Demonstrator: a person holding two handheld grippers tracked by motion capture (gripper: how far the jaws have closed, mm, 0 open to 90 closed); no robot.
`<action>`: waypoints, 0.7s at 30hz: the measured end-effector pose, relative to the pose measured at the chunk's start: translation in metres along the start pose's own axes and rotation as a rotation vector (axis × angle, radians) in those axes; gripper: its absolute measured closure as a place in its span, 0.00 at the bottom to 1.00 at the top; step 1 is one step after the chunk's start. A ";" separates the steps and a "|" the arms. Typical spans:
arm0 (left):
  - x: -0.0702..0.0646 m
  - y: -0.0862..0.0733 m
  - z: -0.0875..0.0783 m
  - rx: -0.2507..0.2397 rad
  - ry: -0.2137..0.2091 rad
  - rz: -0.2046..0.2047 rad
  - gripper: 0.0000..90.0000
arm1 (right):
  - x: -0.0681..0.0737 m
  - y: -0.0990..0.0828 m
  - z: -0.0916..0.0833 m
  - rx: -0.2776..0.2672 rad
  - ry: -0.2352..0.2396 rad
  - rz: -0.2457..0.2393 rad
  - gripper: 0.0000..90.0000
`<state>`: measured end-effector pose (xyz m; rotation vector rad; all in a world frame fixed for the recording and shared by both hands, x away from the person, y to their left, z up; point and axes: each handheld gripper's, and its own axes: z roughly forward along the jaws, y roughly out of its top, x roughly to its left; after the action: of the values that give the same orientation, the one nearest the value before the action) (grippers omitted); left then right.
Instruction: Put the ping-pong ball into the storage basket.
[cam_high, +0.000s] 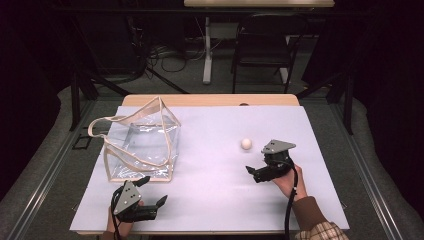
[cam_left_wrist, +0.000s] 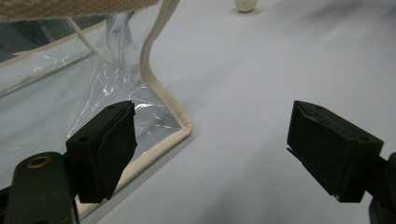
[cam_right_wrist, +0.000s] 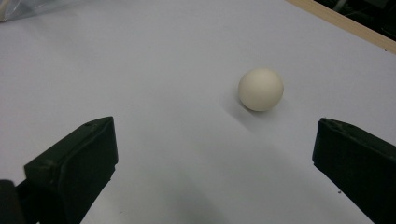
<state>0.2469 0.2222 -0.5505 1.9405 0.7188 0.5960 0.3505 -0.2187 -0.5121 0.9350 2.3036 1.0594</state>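
A clear plastic tote bag (cam_high: 142, 142) with beige trim and handles stands at the left of the white table (cam_high: 220, 200). My left gripper (cam_high: 153, 190) sits just in front of the bag's near right corner, open and empty. In the left gripper view (cam_left_wrist: 212, 112) its left jaw overlaps the bag's (cam_left_wrist: 70, 70) bottom corner, and I cannot tell whether it touches it. A small cream ball (cam_high: 246, 143) rests right of centre. My right gripper (cam_high: 257, 164) is open a short way before the ball. In the right gripper view (cam_right_wrist: 215, 128) the ball (cam_right_wrist: 260, 89) lies beyond the jaws, slightly right.
A wooden strip of tabletop (cam_high: 210, 100) shows along the far edge. Beyond the table stand a black chair (cam_high: 262, 45) and a desk leg (cam_high: 207, 50) among floor cables. The ball (cam_left_wrist: 246, 4) also shows at the top of the left gripper view.
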 end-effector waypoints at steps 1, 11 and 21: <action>0.000 0.000 0.000 -0.002 -0.001 0.000 0.18 | -0.001 0.000 0.002 0.003 0.001 -0.001 0.00; 0.000 0.000 0.000 0.002 -0.002 -0.001 0.18 | -0.008 0.004 0.013 0.019 -0.002 0.015 0.00; 0.001 0.000 0.000 0.005 -0.008 0.000 0.18 | -0.014 0.008 0.020 0.020 -0.002 0.033 0.00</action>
<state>0.2477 0.2226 -0.5508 1.9461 0.7163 0.5865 0.3755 -0.2157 -0.5169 0.9848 2.3083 1.0501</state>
